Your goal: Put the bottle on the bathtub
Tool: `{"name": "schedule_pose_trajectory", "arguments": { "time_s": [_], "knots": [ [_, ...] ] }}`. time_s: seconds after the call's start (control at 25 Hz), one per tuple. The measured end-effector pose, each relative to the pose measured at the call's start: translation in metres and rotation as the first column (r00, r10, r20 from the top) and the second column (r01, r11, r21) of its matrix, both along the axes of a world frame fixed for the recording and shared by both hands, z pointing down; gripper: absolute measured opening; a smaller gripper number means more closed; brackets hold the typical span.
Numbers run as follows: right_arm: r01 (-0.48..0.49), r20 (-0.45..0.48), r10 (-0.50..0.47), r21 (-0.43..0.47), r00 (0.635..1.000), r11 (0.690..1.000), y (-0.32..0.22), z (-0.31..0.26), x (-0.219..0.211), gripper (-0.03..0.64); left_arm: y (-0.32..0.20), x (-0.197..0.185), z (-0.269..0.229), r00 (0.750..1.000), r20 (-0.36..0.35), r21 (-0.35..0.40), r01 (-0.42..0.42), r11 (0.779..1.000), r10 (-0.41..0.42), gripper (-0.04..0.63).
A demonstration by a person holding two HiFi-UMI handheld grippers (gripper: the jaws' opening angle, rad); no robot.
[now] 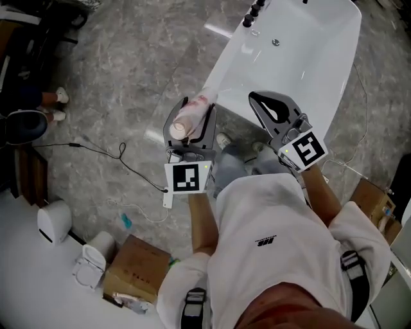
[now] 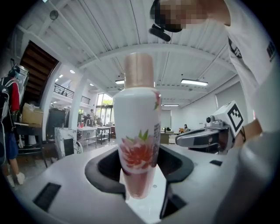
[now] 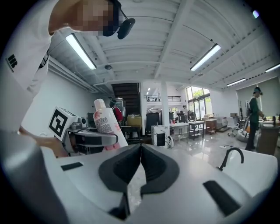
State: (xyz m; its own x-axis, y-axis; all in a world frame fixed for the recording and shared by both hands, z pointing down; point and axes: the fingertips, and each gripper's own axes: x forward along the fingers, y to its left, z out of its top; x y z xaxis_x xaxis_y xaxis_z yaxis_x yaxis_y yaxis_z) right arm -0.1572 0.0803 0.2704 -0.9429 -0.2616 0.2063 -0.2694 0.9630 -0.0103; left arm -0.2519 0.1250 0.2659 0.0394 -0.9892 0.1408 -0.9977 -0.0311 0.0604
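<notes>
A white bottle (image 1: 191, 115) with a pink flower print and a pale pink cap is held in my left gripper (image 1: 194, 110), which is shut on its lower body. In the left gripper view the bottle (image 2: 137, 127) stands straight up between the dark pads, cap on top. The white bathtub (image 1: 311, 54) lies ahead and to the right, just beyond both grippers. My right gripper (image 1: 275, 108) hovers by the tub's near end, jaws pressed together with nothing between them (image 3: 140, 162). Its view shows the bottle (image 3: 104, 120) to its left.
A black faucet (image 1: 253, 13) stands on the tub's far left rim, with a drain (image 1: 275, 42) inside. Cardboard boxes (image 1: 131, 271) and white fixtures (image 1: 54, 222) sit on the floor behind left. A cable (image 1: 106, 153) crosses the grey floor. A person's feet (image 1: 56, 106) show far left.
</notes>
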Motion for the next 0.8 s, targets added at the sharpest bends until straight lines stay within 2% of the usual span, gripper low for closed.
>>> {"name": "schedule_pose_trajectory", "arguments": {
  "time_s": [0.28, 0.56, 0.8],
  "knots": [
    [-0.137, -0.008, 0.137, -0.007, 0.991, 0.991, -0.035, 0.021, -0.001, -0.005, -0.048, -0.005, 0.027, 0.992, -0.008, -0.027, -0.123, 0.992, 0.123, 0.230],
    [-0.221, -0.039, 0.220, -0.010, 0.975, 0.975, -0.065, 0.050, 0.013, -0.005, -0.086, 0.001, 0.053, 0.981, -0.001, -0.051, -0.193, 0.980, 0.193, 0.230],
    [-0.250, -0.049, 0.248, -0.024, 0.967, 0.968, -0.095, 0.079, 0.025, -0.005, -0.123, 0.009, 0.078, 0.977, 0.002, -0.057, -0.215, 0.975, 0.215, 0.230]
  ]
}}
